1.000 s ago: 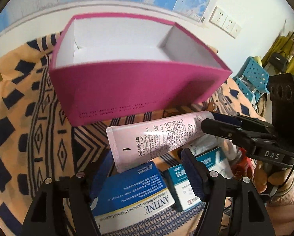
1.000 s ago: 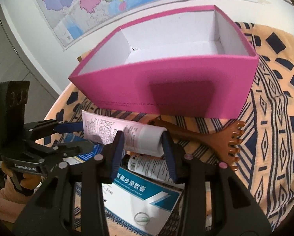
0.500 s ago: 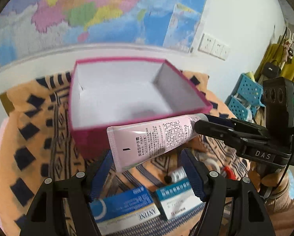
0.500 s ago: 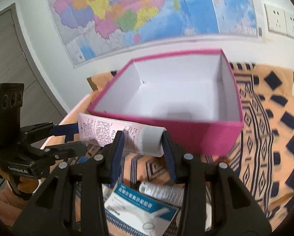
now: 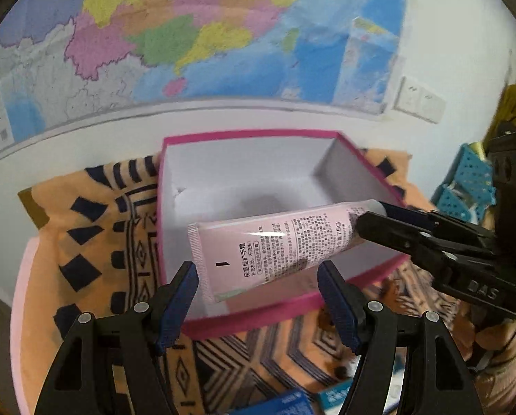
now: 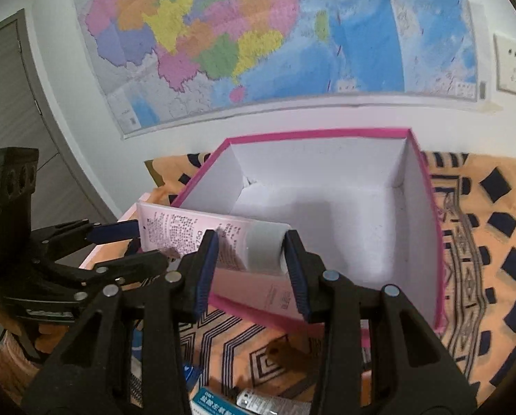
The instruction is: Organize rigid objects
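Note:
A pink tube [image 5: 275, 242] with black print is held in the air over the near edge of an open pink box [image 5: 258, 186] with a white inside. My right gripper [image 6: 252, 252] is shut on the tube's grey cap end [image 6: 264, 249]. My left gripper [image 5: 258, 283] stands at the tube's flat crimped end with its fingers to either side; the tube looks to sit between them without a firm squeeze. The box [image 6: 327, 207] holds nothing that I can see.
The box stands on an orange cloth with black patterns [image 5: 102, 242]. Blue medicine boxes [image 5: 285, 403] and a small tube [image 6: 275, 404] lie on the cloth near me. A wall with a map [image 6: 258, 34] rises behind the box.
Both grippers have risen with the pink tube and moved forward, from low over the boxes on the cloth to above the box's near edge.

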`<action>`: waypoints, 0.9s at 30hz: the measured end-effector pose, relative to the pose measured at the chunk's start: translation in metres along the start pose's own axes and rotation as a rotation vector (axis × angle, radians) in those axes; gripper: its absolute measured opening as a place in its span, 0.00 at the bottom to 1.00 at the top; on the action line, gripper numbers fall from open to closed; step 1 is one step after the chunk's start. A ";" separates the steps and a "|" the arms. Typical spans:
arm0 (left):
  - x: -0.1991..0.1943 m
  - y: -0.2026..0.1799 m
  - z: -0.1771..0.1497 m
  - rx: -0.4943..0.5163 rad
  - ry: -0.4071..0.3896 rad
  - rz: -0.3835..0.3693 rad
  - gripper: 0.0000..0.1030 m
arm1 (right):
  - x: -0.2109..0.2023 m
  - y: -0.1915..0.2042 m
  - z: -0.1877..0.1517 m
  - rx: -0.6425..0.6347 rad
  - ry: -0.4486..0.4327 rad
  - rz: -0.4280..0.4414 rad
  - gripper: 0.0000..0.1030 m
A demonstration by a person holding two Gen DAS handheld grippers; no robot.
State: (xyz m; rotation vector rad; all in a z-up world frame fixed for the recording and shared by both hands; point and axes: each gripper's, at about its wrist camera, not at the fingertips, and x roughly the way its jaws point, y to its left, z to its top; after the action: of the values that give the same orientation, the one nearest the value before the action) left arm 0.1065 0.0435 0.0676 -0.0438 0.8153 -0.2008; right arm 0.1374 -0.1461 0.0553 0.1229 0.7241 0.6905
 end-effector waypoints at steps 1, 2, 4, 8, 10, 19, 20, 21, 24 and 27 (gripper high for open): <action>0.006 0.003 0.000 -0.003 0.014 0.009 0.70 | 0.006 -0.001 0.000 0.003 0.011 -0.003 0.42; 0.011 0.004 0.000 -0.008 0.028 0.016 0.70 | 0.010 -0.002 -0.001 0.007 0.019 0.000 0.42; 0.018 0.008 -0.001 -0.016 0.047 0.019 0.70 | 0.017 -0.004 -0.003 0.015 0.038 0.005 0.42; 0.025 0.011 -0.002 -0.019 0.065 0.029 0.70 | 0.029 -0.011 -0.007 0.045 0.075 0.022 0.42; 0.026 0.010 -0.002 -0.015 0.068 0.041 0.70 | 0.035 -0.015 -0.009 0.058 0.095 0.031 0.42; 0.023 0.009 -0.005 -0.015 0.043 0.106 0.70 | 0.046 -0.019 -0.011 0.080 0.125 0.036 0.43; 0.018 0.008 -0.006 -0.014 0.026 0.110 0.70 | 0.044 -0.019 -0.011 0.079 0.119 0.032 0.43; 0.012 0.007 -0.007 -0.009 0.003 0.116 0.70 | 0.041 -0.019 -0.012 0.078 0.112 0.030 0.43; -0.008 0.006 -0.014 -0.007 -0.062 0.071 0.70 | 0.026 -0.019 -0.014 0.076 0.083 0.035 0.43; -0.024 0.003 -0.025 0.004 -0.094 0.001 0.70 | -0.002 -0.016 -0.019 0.054 0.029 0.060 0.47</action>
State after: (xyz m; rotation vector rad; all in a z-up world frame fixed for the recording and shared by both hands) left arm 0.0728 0.0525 0.0670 -0.0485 0.7216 -0.1981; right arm 0.1328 -0.1626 0.0367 0.1851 0.7692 0.7319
